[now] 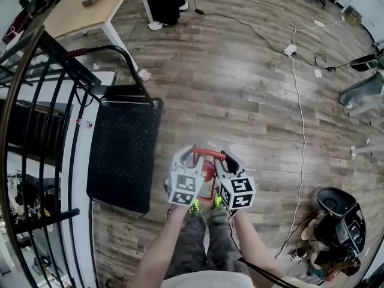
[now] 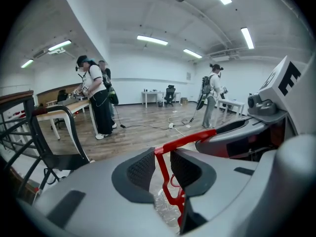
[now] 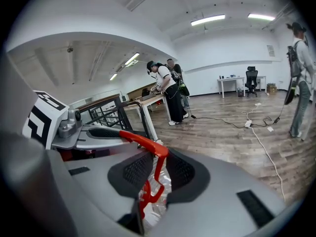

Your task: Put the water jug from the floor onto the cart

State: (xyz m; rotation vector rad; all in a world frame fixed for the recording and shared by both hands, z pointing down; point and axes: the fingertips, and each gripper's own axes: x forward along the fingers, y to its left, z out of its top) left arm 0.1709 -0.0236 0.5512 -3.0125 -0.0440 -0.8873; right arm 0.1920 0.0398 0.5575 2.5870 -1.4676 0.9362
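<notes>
Head view, left gripper (image 1: 187,155), right gripper (image 1: 231,159), both clenched on red jug handle (image 1: 209,153), black cart (image 1: 123,155) just left, railing (image 1: 36,101) beyond

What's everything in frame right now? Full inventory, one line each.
clear plastic water jug: one, clear, hanging under its handle, right of the cart
red bar-shaped jug handle: one, red, gripped at both ends
black flat platform cart: one, black, on the floor
light wooden table with white legs: one, top left
black metal railing: one, far left
white floor cable: one, right
standing people: three, two by the table, one farther right
left tool: grey, shut on the handle
right tool: grey, shut on the handle
</notes>
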